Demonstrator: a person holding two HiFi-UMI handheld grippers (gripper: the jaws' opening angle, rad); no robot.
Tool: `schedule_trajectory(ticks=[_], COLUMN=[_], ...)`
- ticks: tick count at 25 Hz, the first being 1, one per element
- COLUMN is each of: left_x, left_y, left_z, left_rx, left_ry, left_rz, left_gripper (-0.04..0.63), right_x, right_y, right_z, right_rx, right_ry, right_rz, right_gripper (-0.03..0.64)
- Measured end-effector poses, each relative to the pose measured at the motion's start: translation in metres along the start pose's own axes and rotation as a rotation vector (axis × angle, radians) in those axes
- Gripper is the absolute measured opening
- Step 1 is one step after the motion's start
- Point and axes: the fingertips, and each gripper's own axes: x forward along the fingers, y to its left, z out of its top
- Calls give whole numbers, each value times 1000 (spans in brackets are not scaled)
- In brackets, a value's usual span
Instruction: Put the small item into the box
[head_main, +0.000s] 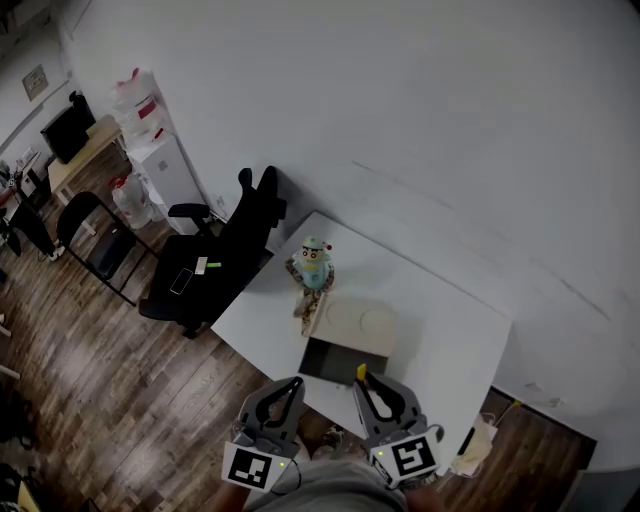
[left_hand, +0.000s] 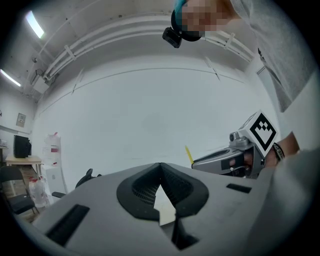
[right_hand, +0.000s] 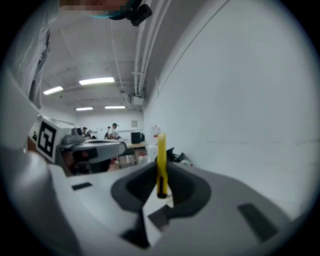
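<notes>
Head view alone showing white tabletop, open box, toy figure just beyond box, black chair at left. Right gripper view alone showing people and desks far across room.

Right gripper fingers pinching slim yellow item, upright, appearing by box's near edge. Left gripper fingers meeting tip to tip, gripping nothing.

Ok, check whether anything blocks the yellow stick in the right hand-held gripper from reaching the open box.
Nothing visible does. The right hand-held gripper holds the yellow stick close to the near side of the open box. The toy figure stands at the box's far side, off that path.
</notes>
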Motion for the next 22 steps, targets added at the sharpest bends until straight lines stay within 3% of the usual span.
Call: schedule_trajectory(ticks=[6, 11, 22], left_x=[24, 45, 83], left_y=[2, 9, 47], left_z=[-6, -8, -33], left_rx=[3, 165, 72], left_ry=[4, -9, 31], left_rz=[-55, -162, -230], left_gripper=[31, 31, 31], right_x=[9, 26, 73], right_y=[-12, -27, -35], right_z=[-11, -30, -68], right_rx=[-17, 2, 10], right_ry=[74, 144, 339], right_rz=[-33, -74, -98], right_gripper=[86, 86, 86])
